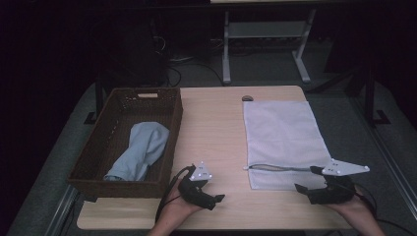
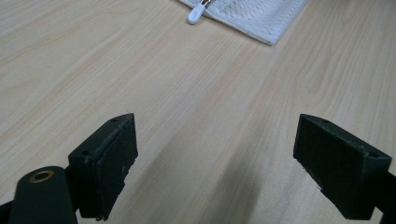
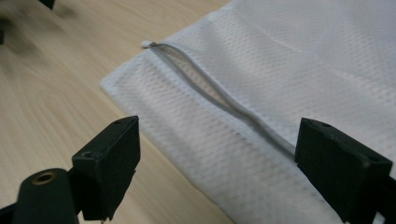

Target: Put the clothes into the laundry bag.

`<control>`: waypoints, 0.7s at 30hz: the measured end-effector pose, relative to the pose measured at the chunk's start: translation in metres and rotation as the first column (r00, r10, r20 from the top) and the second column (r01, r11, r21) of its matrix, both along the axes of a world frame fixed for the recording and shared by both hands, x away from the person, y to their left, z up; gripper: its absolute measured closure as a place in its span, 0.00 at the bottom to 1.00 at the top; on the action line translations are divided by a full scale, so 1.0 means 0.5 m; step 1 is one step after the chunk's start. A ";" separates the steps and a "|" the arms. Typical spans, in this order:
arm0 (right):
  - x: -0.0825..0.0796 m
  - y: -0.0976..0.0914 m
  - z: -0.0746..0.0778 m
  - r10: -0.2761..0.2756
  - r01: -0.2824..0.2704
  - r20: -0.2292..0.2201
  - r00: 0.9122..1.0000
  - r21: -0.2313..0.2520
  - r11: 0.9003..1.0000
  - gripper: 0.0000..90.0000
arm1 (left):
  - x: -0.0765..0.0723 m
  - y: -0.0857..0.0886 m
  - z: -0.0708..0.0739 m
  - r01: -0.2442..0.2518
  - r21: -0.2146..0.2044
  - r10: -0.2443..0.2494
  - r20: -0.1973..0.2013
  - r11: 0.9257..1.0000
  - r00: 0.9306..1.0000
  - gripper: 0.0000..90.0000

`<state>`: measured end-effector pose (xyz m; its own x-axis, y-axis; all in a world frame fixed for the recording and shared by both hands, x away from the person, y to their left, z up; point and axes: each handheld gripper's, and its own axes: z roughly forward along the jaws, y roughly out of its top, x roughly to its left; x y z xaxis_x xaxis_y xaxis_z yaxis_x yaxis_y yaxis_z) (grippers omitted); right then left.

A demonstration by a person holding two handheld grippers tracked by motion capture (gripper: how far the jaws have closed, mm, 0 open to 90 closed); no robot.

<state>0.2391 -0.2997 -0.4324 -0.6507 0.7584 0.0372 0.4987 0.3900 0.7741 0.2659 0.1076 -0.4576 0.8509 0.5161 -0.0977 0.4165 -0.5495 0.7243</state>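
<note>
White mesh bag (image 1: pixel 282 140) flat on bench (image 1: pixel 216 128), right half, zipper (image 1: pixel 280 168) along its near edge. Right gripper (image 1: pixel 310 181) at bag's near right corner, fingers released, nothing between. Left gripper (image 1: pixel 209 189) over bare bench, fingers released. Basket (image 1: pixel 98 147) left holds blue cloth (image 1: pixel 140 150).

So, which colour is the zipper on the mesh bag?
Grey, on a white mesh bag; the zipper shows best in the right gripper view.

White mesh bag (image 1: pixel 282 140) flat on table (image 1: pixel 216 123), blue cloth (image 1: pixel 140 150) in wicker basket (image 1: pixel 105 142)
</note>
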 end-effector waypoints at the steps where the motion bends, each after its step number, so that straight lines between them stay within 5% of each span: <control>1: 0.000 0.000 0.000 0.000 0.000 0.000 1.000 0.000 1.000 0.16 | -0.001 0.000 0.000 -0.001 0.000 0.001 -0.002 1.000 1.000 0.14; 12: -0.006 0.059 -0.019 0.065 -0.064 -0.016 0.998 0.025 0.998 0.15 | -0.015 0.006 -0.001 -0.004 -0.003 0.004 -0.010 1.000 1.000 0.14; 21: 0.004 0.097 -0.050 0.136 -0.136 -0.058 0.989 -0.006 0.991 0.02 | -0.019 0.008 0.011 -0.006 -0.001 0.006 -0.036 1.000 0.999 0.11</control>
<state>0.2412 -0.2513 -0.4573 -0.7449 0.6635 0.0706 0.4839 0.4644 0.7418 0.2564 0.1119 -0.4521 0.8438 0.5212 -0.1283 0.4453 -0.5464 0.7093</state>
